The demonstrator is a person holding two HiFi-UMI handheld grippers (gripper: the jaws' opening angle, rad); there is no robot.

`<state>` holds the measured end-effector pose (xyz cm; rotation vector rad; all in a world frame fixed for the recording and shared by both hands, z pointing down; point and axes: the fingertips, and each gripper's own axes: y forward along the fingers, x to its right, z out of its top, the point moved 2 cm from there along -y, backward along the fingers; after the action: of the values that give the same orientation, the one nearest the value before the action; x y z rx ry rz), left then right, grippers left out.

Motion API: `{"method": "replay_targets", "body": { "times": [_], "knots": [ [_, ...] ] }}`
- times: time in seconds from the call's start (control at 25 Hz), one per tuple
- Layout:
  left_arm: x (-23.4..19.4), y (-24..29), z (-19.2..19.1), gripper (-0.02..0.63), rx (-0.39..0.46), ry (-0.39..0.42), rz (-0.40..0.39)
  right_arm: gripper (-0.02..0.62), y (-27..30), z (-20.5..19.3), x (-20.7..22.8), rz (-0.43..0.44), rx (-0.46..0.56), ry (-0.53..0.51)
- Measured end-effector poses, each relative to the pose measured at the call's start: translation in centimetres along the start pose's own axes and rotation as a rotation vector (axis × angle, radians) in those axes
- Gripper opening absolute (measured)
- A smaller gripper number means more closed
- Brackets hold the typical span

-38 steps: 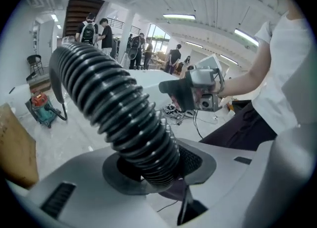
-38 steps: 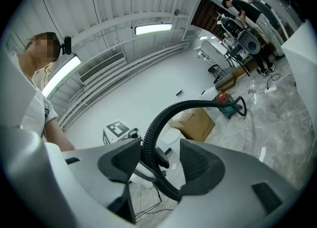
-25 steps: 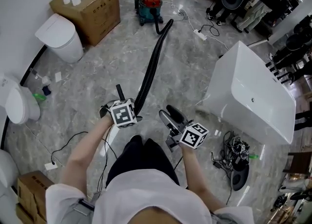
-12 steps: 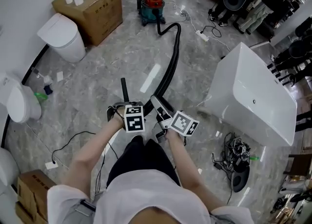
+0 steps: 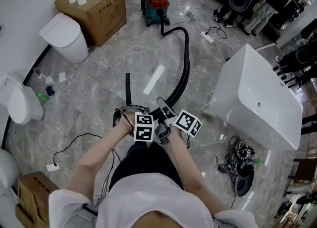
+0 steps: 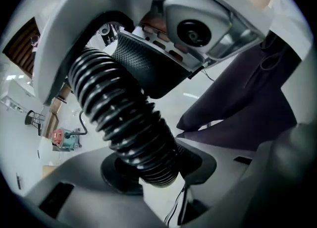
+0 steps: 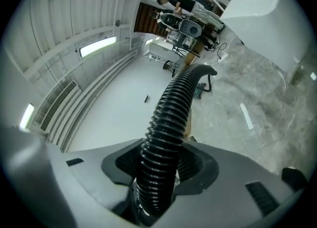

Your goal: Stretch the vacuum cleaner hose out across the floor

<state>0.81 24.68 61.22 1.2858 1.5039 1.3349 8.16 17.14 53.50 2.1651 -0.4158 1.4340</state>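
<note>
The black ribbed hose (image 5: 186, 58) runs from the red and teal vacuum cleaner (image 5: 155, 5) at the back, bows to the right and comes down to my two grippers near my knees. My left gripper (image 5: 125, 115) points steeply down and is shut on the hose (image 6: 124, 123), whose ribs are squeezed between its pads; a black rigid end piece (image 5: 128, 87) sticks out beyond it. My right gripper (image 5: 163, 108) sits close beside the left. Its jaws have just been closing, and the hose (image 7: 168, 118) lies between its pads (image 7: 203, 165), touching both.
A white bathtub (image 5: 257, 98) stands to the right, with tangled cables (image 5: 238, 153) on the floor by it. At the left are a white bin (image 5: 62, 36), a cardboard box (image 5: 94, 6) and a toilet (image 5: 20, 105). People stand at the back right (image 5: 262, 4).
My right gripper has come left to the hose, beside the left gripper, and closed round it. The hose, straight before, now bows out to the right. Both grippers rolled.
</note>
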Motion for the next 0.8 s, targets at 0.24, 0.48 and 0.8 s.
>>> {"method": "replay_targets", "body": {
  "times": [0.24,0.48,0.8],
  "knots": [
    [0.3,-0.1,0.8,0.171,0.028,-0.048,-0.035,0.163,-0.7,0.7,-0.2,0.092,0.105,0.091],
    [0.5,-0.3,1.7,0.204,0.133,-0.084,-0.064,0.161,-0.9,1.6,0.8,0.084,0.129,0.166],
    [0.3,-1.1,0.9,0.207,0.318,-0.283,-0.094,0.161,-2.3,2.9,2.2,0.078,0.187,0.266]
  ]
}}
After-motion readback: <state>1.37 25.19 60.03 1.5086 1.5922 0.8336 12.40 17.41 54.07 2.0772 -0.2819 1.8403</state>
